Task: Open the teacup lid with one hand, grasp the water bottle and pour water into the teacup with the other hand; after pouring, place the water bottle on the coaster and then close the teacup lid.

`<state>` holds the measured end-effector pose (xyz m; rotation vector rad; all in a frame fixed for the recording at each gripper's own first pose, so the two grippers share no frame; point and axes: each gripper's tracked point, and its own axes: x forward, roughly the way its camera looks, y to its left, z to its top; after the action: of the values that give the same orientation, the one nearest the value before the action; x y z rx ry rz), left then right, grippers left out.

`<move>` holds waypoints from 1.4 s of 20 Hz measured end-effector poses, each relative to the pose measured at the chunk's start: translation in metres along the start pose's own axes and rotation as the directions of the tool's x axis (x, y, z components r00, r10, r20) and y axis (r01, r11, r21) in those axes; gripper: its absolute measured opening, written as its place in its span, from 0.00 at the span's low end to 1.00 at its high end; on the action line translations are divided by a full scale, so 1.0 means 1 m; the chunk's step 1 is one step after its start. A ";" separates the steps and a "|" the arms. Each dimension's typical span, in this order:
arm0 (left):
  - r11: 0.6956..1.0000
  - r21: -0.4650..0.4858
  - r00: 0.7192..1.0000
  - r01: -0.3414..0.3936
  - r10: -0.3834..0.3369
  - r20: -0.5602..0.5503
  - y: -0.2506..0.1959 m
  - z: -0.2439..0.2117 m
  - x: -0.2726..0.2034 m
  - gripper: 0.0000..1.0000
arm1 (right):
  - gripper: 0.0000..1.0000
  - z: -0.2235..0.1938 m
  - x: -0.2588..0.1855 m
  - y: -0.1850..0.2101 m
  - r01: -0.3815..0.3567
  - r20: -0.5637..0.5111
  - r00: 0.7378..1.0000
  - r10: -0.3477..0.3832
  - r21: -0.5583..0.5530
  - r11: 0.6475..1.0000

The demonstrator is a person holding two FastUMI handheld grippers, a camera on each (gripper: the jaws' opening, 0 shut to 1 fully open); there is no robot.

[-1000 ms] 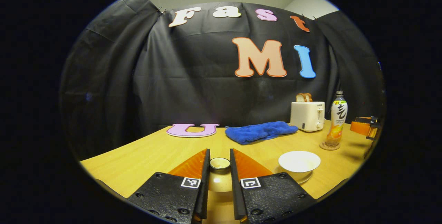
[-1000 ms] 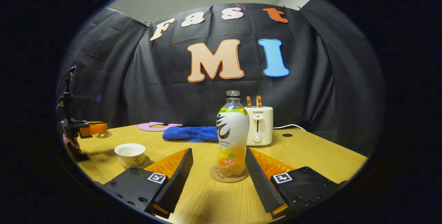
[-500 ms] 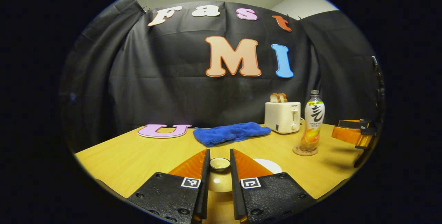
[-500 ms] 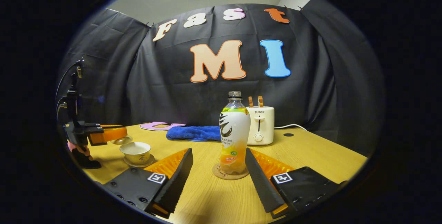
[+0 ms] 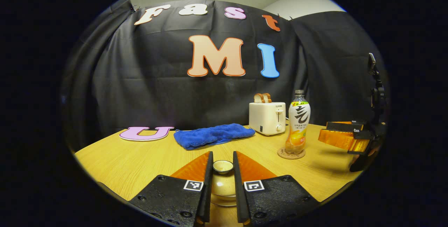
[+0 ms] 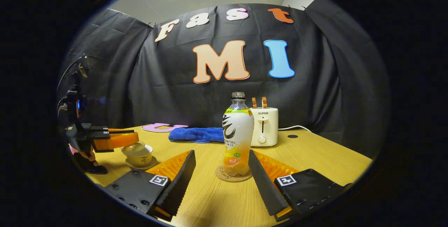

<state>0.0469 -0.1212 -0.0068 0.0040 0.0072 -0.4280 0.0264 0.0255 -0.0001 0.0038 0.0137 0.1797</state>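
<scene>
Nearest, in the left gripper view: my left gripper (image 5: 222, 171), fingers drawn close together with only a narrow gap. In that gap sits the knob of the teacup lid (image 5: 223, 166), each finger pressing on one side of it. The dome of the lid shows below the knob, between the fingers.

Same item from the right gripper view: I see the left gripper (image 6: 120, 139) at the far left, holding the lid (image 6: 133, 147) over the mouth of the teacup (image 6: 139, 155). Whether the lid touches the cup rim, I cannot tell. The teacup stands on its saucer (image 6: 141, 165) on the table (image 6: 315, 160).

Nearest in the right gripper view: my right gripper (image 6: 221, 181), fingers spread wide and holding nothing. The water bottle (image 6: 238, 132) stands upright between the fingertips and just beyond them, apart from both. It rests on the round coaster (image 6: 233, 174).

In the left gripper view, the water bottle (image 5: 297, 123) and coaster (image 5: 291, 153) lie to the right, with the right gripper (image 5: 344, 137) near them at the edge.

Farther back: a blue cloth (image 5: 213, 135) lying flat, and a white toaster (image 5: 267, 117) with bread slices (image 5: 262, 97) in its slots.
</scene>
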 end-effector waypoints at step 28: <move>0.999 -0.014 0.999 0.032 -0.032 0.022 -0.002 0.005 -0.007 0.89 | 0.97 0.000 0.002 -0.001 0.007 0.001 1.000 -0.007 -0.001 1.000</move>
<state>0.0403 -0.1200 -0.0022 -0.0146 -0.0108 -0.4599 0.0286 0.0253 -0.0001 0.0029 0.0123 0.1732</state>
